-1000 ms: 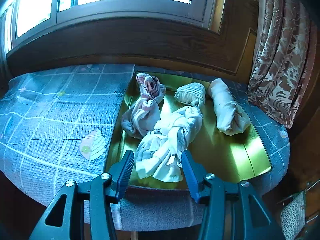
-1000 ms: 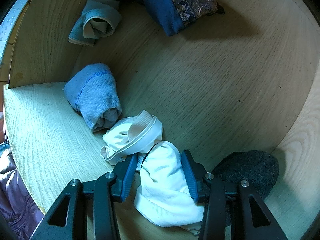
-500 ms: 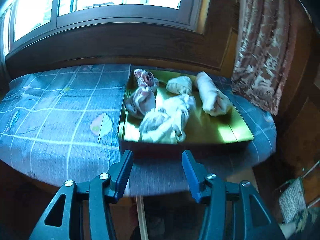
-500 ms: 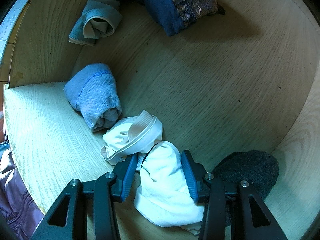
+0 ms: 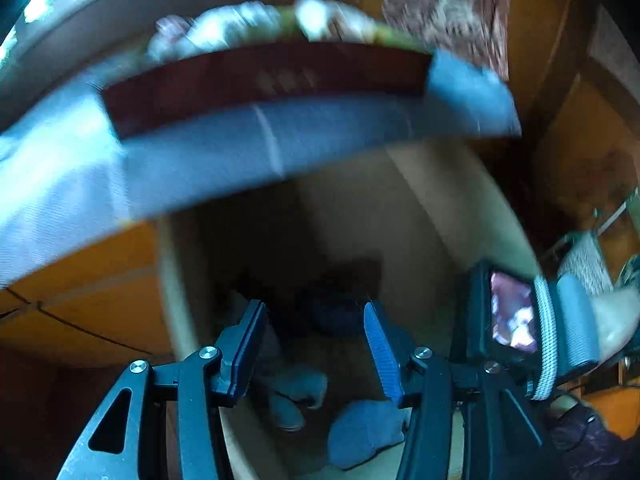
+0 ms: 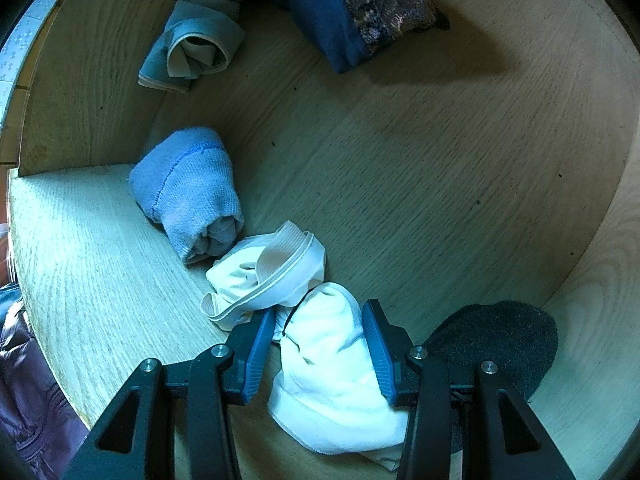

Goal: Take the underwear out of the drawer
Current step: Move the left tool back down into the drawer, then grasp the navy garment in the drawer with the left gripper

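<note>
Right wrist: tongs in drawer, part-open, straddling white underwear; pads look to touch, clamp unclear. We'd squeeze on bulk, lift straight. Left tongs open, empty.

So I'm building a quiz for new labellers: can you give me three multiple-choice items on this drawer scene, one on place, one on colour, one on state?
1. The white bundle lies:
A on the cloth-covered top
B between the right tool's fingers
C outside the drawer

2. The roll by the drawer wall is:
A light blue
B red
C yellow

3. The left tool is:
A gripping a towel
B shut tight
C open, holding nothing

B: the right tool has a finger on each side of it.
A: its knit is light blue.
C: its gap is bare.
</note>
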A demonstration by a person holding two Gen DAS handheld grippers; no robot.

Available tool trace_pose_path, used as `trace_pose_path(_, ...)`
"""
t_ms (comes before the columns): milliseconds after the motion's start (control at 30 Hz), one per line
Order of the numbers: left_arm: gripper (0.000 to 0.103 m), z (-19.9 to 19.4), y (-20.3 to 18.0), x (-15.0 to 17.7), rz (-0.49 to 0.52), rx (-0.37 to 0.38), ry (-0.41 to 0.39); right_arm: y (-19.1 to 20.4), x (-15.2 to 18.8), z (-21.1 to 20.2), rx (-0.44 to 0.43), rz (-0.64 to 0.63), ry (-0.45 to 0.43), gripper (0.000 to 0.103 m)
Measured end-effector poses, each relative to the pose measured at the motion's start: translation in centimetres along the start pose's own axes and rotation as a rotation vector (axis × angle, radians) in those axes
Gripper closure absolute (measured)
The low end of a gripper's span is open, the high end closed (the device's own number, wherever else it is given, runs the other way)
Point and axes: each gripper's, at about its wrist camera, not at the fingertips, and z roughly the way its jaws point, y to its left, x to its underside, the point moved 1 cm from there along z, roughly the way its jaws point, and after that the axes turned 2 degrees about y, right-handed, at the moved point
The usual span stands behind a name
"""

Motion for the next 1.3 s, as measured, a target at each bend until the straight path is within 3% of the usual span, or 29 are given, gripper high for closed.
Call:
trace_pose_path(233,0.052,5.9,-3.2,0.2,0.258,-0.101,0.149,0.0,-0.1,0.0,-0.006,-0.001,-0.001,0.058)
trace_pose_path(300,0.052,7.0,-3.6,0.1,0.318,-0.094,0.193,-0.1,-0.2,0.1,-0.007,-0.002,0.0,0.058)
trace_pose_path(500,0.052,9.1,-5.4,-0.3,0.49,-0.132,0.264,-0.2,-0.2,-0.2,-0.009,-0.003,0.002,0.058)
trace_pose_path(600,0.052,10.3,-6.3,-0.7,0.529,-0.159,0.279,-0.3,-0.3,-0.2,-0.009,-0.003,0.002,0.058)
trace_pose_path(967,0.052,10.0,-4.4,-1.2,0.4,-0.144,0.241,-0.4,-0.5,-0.3,-0.01,-0.006,0.004,0.058)
trace_pose_path(1133,0.051,7.4,-2.6,-0.2,0.262,-0.049,0.211,-0.5,-0.7,-0.3,-0.011,-0.005,0.004,0.058)
trace_pose_path(1300,0.051,4.2,-1.3,1.4,0.194,-0.028,0.186,-0.3,-0.7,-0.3,-0.012,-0.011,0.004,0.062)
